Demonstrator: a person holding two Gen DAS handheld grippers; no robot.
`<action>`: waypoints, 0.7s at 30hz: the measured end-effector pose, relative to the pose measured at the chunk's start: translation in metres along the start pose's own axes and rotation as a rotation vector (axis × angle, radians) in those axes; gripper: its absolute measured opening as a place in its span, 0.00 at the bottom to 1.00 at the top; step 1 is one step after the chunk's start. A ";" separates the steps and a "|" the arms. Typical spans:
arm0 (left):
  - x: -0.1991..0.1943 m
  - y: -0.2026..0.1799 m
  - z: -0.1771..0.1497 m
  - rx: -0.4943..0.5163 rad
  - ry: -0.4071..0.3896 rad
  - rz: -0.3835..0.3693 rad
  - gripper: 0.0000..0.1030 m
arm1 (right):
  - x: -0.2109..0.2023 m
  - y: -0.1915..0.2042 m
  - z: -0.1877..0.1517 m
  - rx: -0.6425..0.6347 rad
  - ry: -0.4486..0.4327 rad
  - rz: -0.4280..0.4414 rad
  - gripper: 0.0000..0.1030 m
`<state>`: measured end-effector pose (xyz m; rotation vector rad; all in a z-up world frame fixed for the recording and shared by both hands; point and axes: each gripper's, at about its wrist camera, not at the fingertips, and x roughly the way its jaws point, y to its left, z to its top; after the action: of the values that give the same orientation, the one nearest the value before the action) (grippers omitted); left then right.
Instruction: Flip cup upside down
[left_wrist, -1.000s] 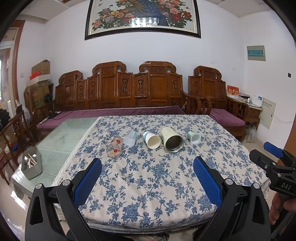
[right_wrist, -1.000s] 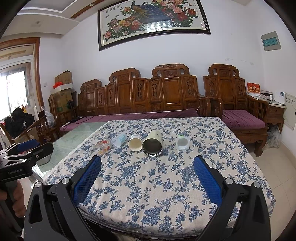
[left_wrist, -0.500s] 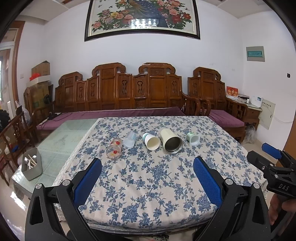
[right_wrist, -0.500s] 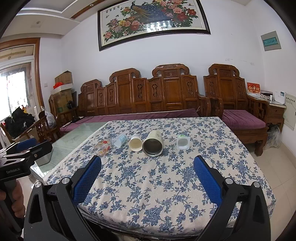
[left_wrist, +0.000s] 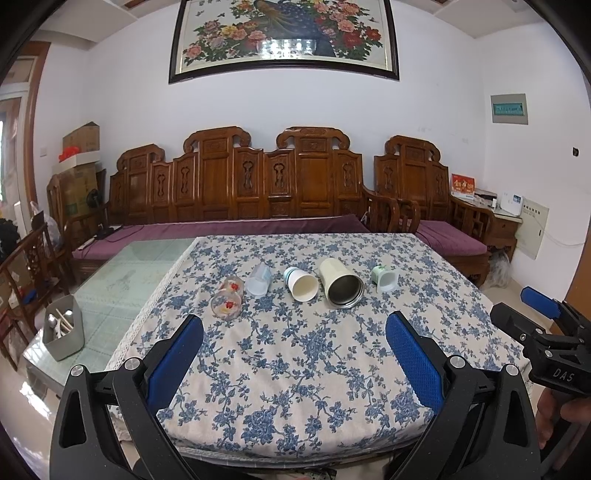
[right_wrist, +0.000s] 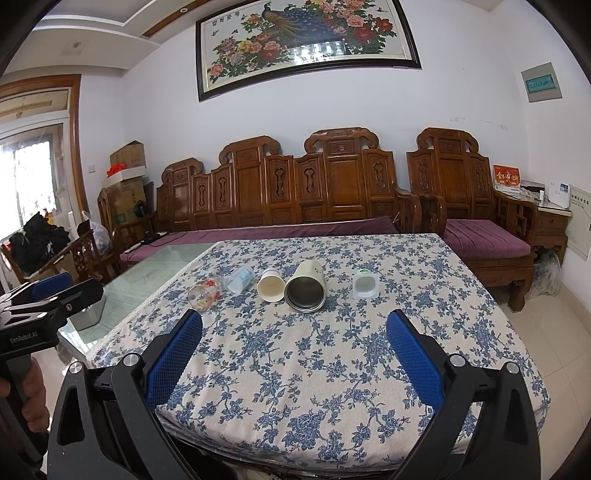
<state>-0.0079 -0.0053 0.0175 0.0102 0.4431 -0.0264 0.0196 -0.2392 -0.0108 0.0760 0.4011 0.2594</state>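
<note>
Several cups lie on their sides in a row on the blue-flowered tablecloth (left_wrist: 295, 354), mouths toward me: a glass with red flowers (left_wrist: 228, 302), a clear plastic cup (left_wrist: 259, 279), a white paper cup (left_wrist: 301, 283), a large cream metal-lined cup (left_wrist: 340, 282) and a small green cup (left_wrist: 385, 278). The same row shows in the right wrist view, with the large cup (right_wrist: 306, 285) in the middle. My left gripper (left_wrist: 294, 363) and right gripper (right_wrist: 294, 360) are both open, empty, and well short of the cups, above the table's near edge.
A carved wooden sofa (left_wrist: 258, 192) with purple cushions stands behind the table. A glass tabletop (left_wrist: 122, 280) extends left of the cloth, and a grey bin (left_wrist: 63, 332) sits on its near corner. The right gripper's side shows at the left view's right edge (left_wrist: 543, 343).
Both views have tilted or drawn back slightly; the cups sit a touch lower and farther. Nothing has been grasped, and both grippers stay open.
</note>
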 end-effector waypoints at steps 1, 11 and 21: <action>0.000 0.000 0.000 0.001 0.000 0.000 0.92 | 0.000 0.000 0.000 0.000 0.000 0.001 0.98; 0.005 -0.001 -0.001 0.002 0.023 -0.002 0.93 | 0.006 -0.001 -0.001 0.001 0.009 0.002 0.98; 0.055 0.010 -0.006 0.025 0.125 -0.014 0.92 | 0.053 -0.010 -0.006 -0.026 0.068 -0.002 0.98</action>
<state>0.0397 0.0036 -0.0112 0.0337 0.5681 -0.0458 0.0667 -0.2343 -0.0380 0.0410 0.4649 0.2659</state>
